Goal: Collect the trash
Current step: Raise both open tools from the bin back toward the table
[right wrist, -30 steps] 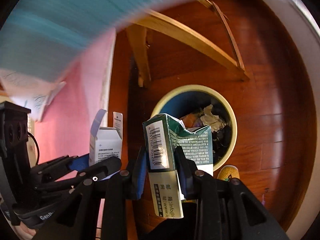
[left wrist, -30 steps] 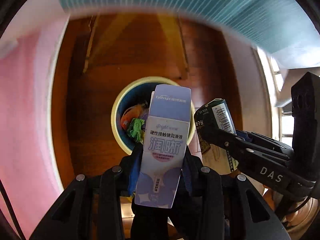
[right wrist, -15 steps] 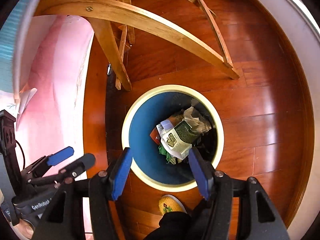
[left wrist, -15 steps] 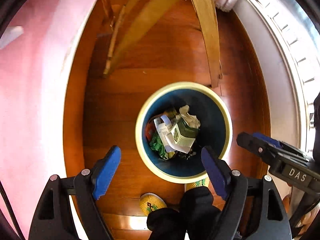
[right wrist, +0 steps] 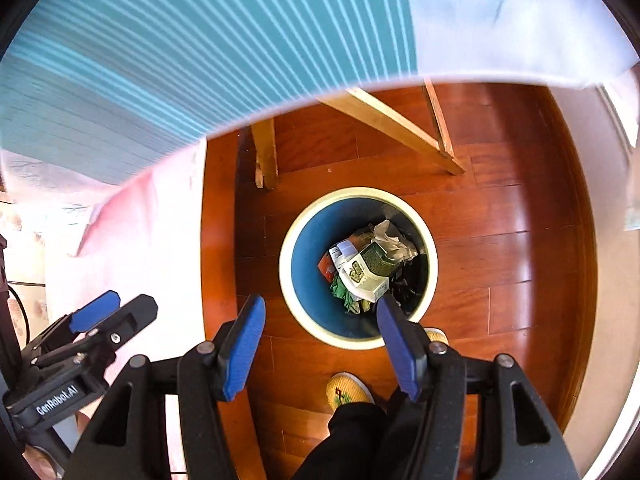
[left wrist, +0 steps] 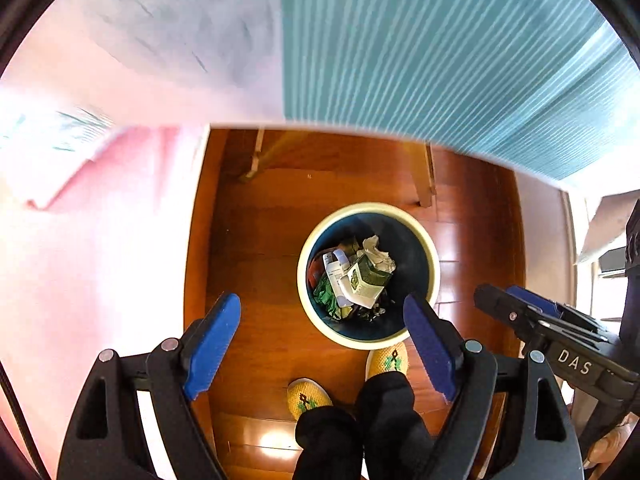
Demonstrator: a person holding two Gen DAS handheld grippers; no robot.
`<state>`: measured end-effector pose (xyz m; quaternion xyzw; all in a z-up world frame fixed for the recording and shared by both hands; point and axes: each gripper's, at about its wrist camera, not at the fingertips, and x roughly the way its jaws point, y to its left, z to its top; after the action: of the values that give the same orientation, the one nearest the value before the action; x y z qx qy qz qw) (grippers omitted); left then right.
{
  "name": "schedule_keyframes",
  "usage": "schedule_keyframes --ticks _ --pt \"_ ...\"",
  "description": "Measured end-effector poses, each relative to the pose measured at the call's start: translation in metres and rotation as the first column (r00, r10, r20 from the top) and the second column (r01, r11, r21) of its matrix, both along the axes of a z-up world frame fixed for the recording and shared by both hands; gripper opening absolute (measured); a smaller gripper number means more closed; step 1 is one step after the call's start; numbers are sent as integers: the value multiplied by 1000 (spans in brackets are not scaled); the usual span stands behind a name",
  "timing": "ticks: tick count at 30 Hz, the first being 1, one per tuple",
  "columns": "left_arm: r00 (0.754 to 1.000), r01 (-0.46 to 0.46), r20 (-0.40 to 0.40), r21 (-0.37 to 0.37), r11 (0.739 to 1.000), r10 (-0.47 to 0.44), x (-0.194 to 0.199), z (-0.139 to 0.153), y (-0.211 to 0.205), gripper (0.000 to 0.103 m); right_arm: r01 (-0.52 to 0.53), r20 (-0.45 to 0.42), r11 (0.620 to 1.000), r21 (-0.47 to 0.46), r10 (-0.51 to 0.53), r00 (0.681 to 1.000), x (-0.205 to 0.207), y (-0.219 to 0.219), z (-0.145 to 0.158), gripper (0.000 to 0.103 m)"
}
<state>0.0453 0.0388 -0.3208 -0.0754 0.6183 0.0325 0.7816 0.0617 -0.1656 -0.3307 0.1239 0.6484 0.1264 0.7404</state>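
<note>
**Mia:** Where is the trash?

**Dad:** It is in the bin [left wrist: 434, 256], the round one with the pale rim and blue inside. In the left view it sits just right of the middle. A green and white box [left wrist: 366, 280] lies on top of the pile, with a crumpled paper [left wrist: 376, 250] beside it.

**Mia:** Are the claws holding anything?

**Dad:** No. The left gripper [left wrist: 328, 346] has its blue pads wide apart, and only floor and the bin show between them. The right gripper [right wrist: 320, 344] is spread wide too, with nothing in it.

**Mia:** Which claw is closer to the bin?

**Dad:** Both point down at it from above. In the right view the bin [right wrist: 286, 264] is in the middle, and the right pad tip covers a bit of its lower rim. In the left view the bin is over by the right pad. So I cannot say one is closer.

**Mia:** Which way does the green and white box [right wrist: 366, 272] lie?

**Dad:** Slanted, from the lower middle of the bin up toward the upper right.

**Mia:** What comes next?

**Dad:** I think they go look for more trash. I see none outside the bin here, only floor, the wooden legs [right wrist: 266, 152] above it, and two yellow slippers [left wrist: 308, 398] below it.
</note>
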Motion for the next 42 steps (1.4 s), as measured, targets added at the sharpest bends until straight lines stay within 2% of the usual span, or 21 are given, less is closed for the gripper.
schedule_keyframes --ticks 10,17,26,34,42 --pt "998 -14 69 9 1000 13 -16 104 14 82 -27 44 999 -17 28 999 -20 10 93 59" --pt "993 -3 118 -2 1000 3 -32 166 26 82 -44 75 998 -33 46 996 -31 18 149 59" --pt "980 27 199 7 1000 -27 -54 234 39 82 -70 173 995 -74 82 982 -43 28 216 59" --pt "948 57 311 33 998 -64 -56 290 50 82 -23 330 995 -100 54 943 -34 26 284 59" --pt "915 52 397 68 996 -75 -26 336 58 82 -39 453 988 -148 103 886 1 33 333 59"
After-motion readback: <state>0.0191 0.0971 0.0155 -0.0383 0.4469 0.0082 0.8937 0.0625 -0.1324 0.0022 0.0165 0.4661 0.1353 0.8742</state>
